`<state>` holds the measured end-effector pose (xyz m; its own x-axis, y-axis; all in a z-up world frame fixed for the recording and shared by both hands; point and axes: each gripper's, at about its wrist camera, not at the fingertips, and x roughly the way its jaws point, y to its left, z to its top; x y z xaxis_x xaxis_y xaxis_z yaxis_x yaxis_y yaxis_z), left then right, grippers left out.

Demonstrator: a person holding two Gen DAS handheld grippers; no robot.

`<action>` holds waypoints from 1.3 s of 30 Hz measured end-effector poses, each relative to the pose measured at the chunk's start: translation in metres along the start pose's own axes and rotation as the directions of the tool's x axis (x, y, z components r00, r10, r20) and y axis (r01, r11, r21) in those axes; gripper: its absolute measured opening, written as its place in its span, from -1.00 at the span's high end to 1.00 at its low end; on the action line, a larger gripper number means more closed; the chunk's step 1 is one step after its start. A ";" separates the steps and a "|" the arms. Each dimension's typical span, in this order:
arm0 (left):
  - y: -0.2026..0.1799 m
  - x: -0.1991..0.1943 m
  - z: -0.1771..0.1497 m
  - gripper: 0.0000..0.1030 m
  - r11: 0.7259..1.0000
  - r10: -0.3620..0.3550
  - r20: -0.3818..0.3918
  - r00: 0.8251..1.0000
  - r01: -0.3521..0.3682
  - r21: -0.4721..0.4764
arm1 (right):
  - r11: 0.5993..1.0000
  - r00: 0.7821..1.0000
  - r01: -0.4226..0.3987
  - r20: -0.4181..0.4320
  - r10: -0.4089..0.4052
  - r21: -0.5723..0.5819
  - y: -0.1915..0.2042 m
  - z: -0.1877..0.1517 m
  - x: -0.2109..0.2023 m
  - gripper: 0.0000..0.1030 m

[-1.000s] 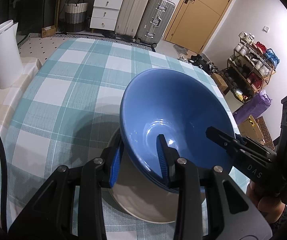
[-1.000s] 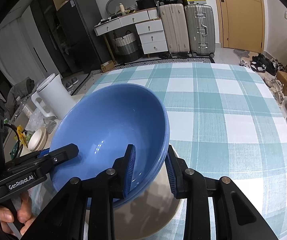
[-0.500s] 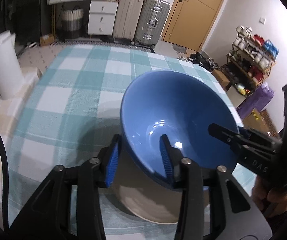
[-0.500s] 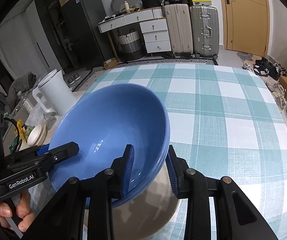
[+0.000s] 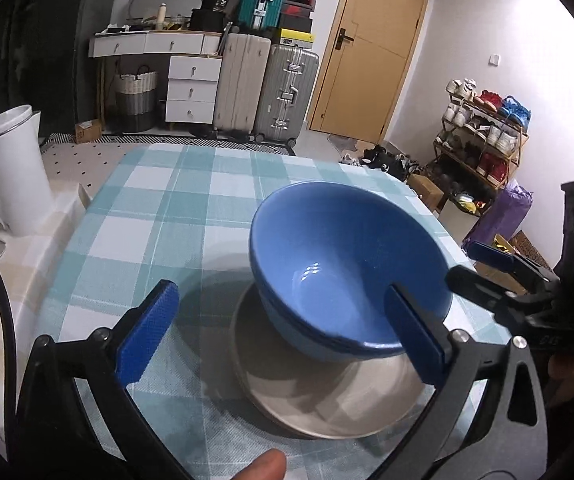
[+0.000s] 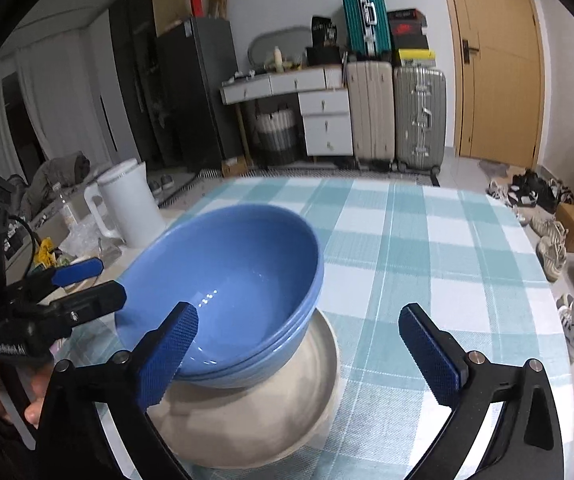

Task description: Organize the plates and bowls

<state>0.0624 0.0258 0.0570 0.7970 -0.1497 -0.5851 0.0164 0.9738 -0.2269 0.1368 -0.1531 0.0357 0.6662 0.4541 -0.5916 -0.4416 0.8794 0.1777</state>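
Note:
A blue bowl (image 5: 339, 264) (image 6: 227, 272) sits nested on other blue bowls, stacked on a beige plate (image 5: 327, 400) (image 6: 267, 420) on the checked table. My left gripper (image 5: 280, 292) is opening wide. The bowl's near rim lies between its pads, and neither pad touches it. My right gripper (image 6: 298, 316) is opening too; its left pad stands just in front of the rim, and the right pad is over the cloth. Each gripper shows in the other's view, right gripper (image 5: 487, 268) and left gripper (image 6: 79, 284), on opposite sides of the bowl.
The teal and white checked tablecloth (image 5: 147, 220) (image 6: 427, 248) stretches beyond the stack. A white kettle (image 5: 11, 172) (image 6: 127, 208) stands on a side surface to the left. Suitcases, drawers and a shoe rack are on the floor beyond the table.
Both grippers have let go of the blue bowl's rim and spread wide. Both have drawn back and up a little. The bowl has settled from a tilt onto the stack.

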 end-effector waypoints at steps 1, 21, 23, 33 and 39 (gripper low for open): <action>0.000 -0.003 -0.002 -0.98 1.000 0.011 0.008 1.000 -0.011 0.008 | 1.000 1.000 -0.015 0.012 0.015 -0.001 -0.001 -0.002 -0.003 -0.99; 0.003 -0.037 -0.059 -0.98 0.994 0.016 0.116 0.993 -0.028 0.109 | 0.990 0.988 -0.099 0.109 0.109 -0.097 0.013 -0.059 -0.041 -0.99; 0.003 -0.037 -0.064 -0.98 0.992 0.010 0.120 0.993 -0.025 0.123 | 0.989 0.987 -0.104 0.112 0.116 -0.104 0.014 -0.065 -0.044 -0.99; 0.005 -0.035 -0.081 -0.98 0.987 -0.011 0.154 0.988 -0.014 0.160 | 0.984 0.973 -0.130 0.176 0.150 -0.119 0.010 -0.089 -0.058 -0.99; 0.011 -0.028 -0.086 -0.98 0.989 -0.032 0.158 0.987 0.009 0.146 | 0.984 0.968 -0.134 0.197 0.155 -0.116 0.006 -0.097 -0.060 -0.99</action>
<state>-0.0117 0.0257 0.0039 0.8815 -0.1522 -0.4469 0.1118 0.9870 -0.1157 0.0361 -0.1892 -0.0036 0.6946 0.6042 -0.3905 -0.5937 0.7879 0.1631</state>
